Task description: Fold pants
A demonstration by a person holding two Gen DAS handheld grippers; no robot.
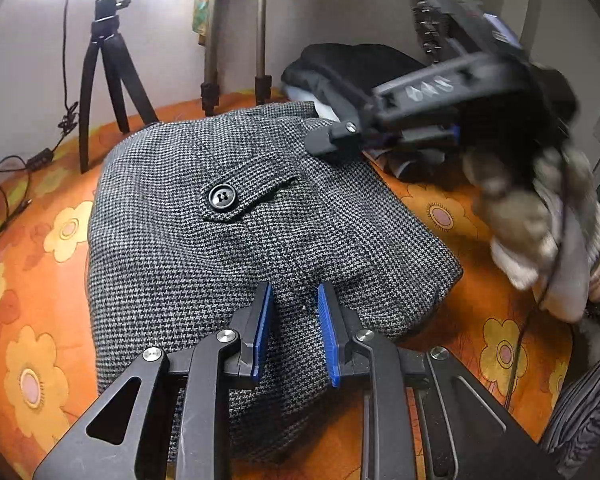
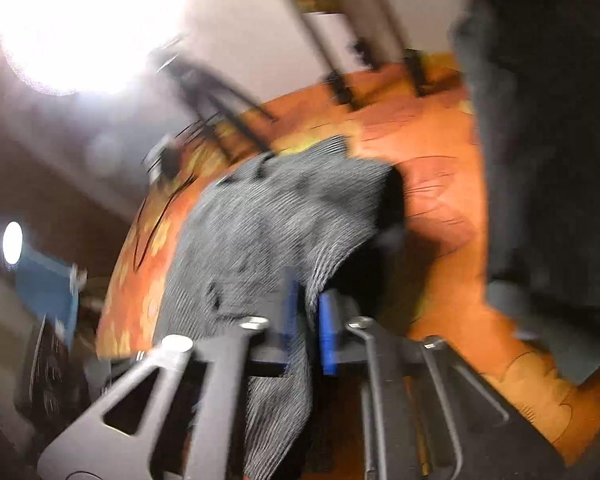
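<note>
Grey houndstooth pants (image 1: pixel 228 216) lie folded in a thick bundle on the orange flowered sheet (image 1: pixel 32 248), with a black pocket button (image 1: pixel 221 197) on top. My left gripper (image 1: pixel 294 320) is open, its blue pads over the near edge of the bundle, nothing between them. My right gripper (image 2: pixel 306 320) is shut on a fold of the pants (image 2: pixel 276 216) in the blurred right wrist view. In the left wrist view it (image 1: pixel 332 140) reaches in from the right at the bundle's far right corner.
A black tripod (image 1: pixel 108 68) and cables (image 1: pixel 8 184) stand at the back left under a bright lamp. Two metal stand legs (image 1: pixel 236 40) rise at the back. A pile of dark clothes (image 1: pixel 352 68) lies at the back right.
</note>
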